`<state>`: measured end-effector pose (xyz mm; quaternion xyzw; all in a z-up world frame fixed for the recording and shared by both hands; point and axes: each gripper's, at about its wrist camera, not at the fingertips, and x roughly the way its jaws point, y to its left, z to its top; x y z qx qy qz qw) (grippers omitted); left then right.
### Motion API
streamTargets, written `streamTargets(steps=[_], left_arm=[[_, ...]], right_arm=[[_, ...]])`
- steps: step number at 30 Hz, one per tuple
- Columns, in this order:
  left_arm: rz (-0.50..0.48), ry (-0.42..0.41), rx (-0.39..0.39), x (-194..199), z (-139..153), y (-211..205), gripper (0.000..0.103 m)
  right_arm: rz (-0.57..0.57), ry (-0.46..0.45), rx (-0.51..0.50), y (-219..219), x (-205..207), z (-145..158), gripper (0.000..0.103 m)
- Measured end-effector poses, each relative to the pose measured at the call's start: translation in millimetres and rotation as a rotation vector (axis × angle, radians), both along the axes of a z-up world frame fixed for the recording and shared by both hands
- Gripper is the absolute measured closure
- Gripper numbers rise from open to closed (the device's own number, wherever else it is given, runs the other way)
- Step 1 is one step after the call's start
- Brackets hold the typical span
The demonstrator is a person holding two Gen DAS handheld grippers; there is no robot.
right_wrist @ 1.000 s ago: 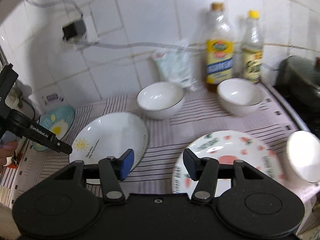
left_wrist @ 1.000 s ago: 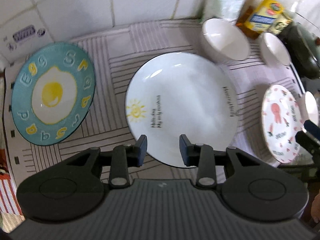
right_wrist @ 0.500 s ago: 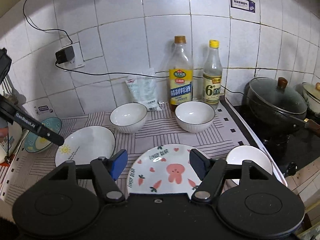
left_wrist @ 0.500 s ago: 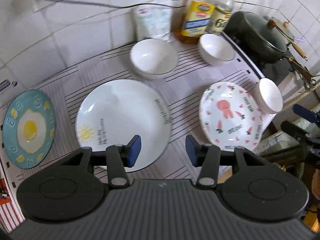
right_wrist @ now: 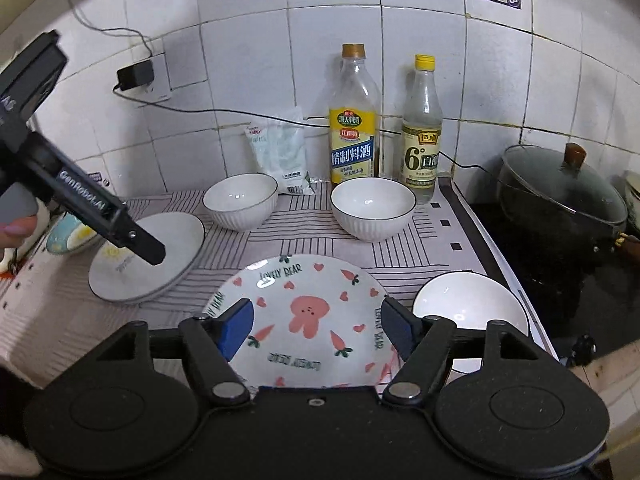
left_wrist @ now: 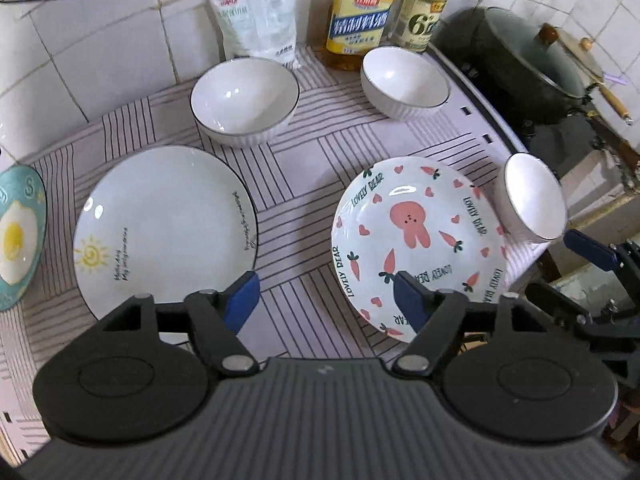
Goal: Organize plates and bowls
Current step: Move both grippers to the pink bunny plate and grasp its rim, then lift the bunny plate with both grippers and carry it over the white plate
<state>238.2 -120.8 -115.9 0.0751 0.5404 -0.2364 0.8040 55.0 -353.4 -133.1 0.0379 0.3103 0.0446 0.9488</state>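
Note:
On the striped cloth lie a white sun plate [left_wrist: 164, 224] [right_wrist: 148, 256], a rabbit plate [left_wrist: 416, 236] [right_wrist: 308, 312] and a teal egg plate [left_wrist: 20, 236] at the left edge. Two white bowls [left_wrist: 244, 100] [left_wrist: 404, 80] stand at the back, and a third bowl [left_wrist: 532, 196] [right_wrist: 468, 304] sits right of the rabbit plate. My left gripper [left_wrist: 324, 296] hangs above the cloth between the two big plates; its jaws are opening with nothing between them. My right gripper [right_wrist: 318, 320] is open above the rabbit plate's near half, holding nothing.
Two bottles [right_wrist: 354, 136] [right_wrist: 422, 140] and a plastic bag [right_wrist: 280, 156] stand against the tiled wall. A lidded dark pot [right_wrist: 560, 192] sits on the stove at the right. A plug and cable [right_wrist: 136, 76] hang on the wall. The counter edge lies just past the third bowl.
The left gripper moved right, from over the sun plate to the gap between the plates, and its jaws widened. The right gripper shifted to sit over the rabbit plate and opened wider.

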Motion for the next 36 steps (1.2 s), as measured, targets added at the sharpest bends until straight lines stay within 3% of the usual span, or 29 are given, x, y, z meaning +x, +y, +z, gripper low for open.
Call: streamTargets(steps=[12, 18, 21, 22, 25, 27, 32, 36], left_arm=[[0.101, -0.016, 0.019, -5.6, -66.5, -29.6, 0.025], [0.156, 0.007, 0.026, -2.8, -87.0, -31.9, 0.026], [0.168, 0.038, 0.02, -0.8, -94.8, -31.3, 0.034], [0.163, 0.05, 0.015, -0.8, -96.4, -31.4, 0.046], [0.158, 0.057, 0.018, -2.3, -96.5, -32.3, 0.061], [0.153, 0.06, 0.008, -3.0, -95.4, -32.9, 0.066], [0.16, 0.074, -0.069, 0.7, -100.1, -29.1, 0.074], [0.177, 0.084, -0.093, 5.0, -100.5, -26.8, 0.079]], right_arm=[[0.044, 0.111, 0.101, -25.6, 17.4, -71.2, 0.028], [0.031, 0.15, 0.205, -31.1, 26.0, -86.3, 0.031], [0.023, 0.122, 0.178, -27.1, 24.7, -88.8, 0.035], [0.035, 0.111, 0.141, -23.8, 23.2, -90.0, 0.037], [0.046, 0.091, 0.084, -20.1, 19.1, -94.1, 0.047], [0.046, 0.111, 0.119, -23.1, 20.8, -97.6, 0.055], [0.042, 0.135, 0.157, -28.0, 26.5, -99.0, 0.057], [0.023, 0.146, 0.203, -35.5, 28.0, -100.0, 0.066]])
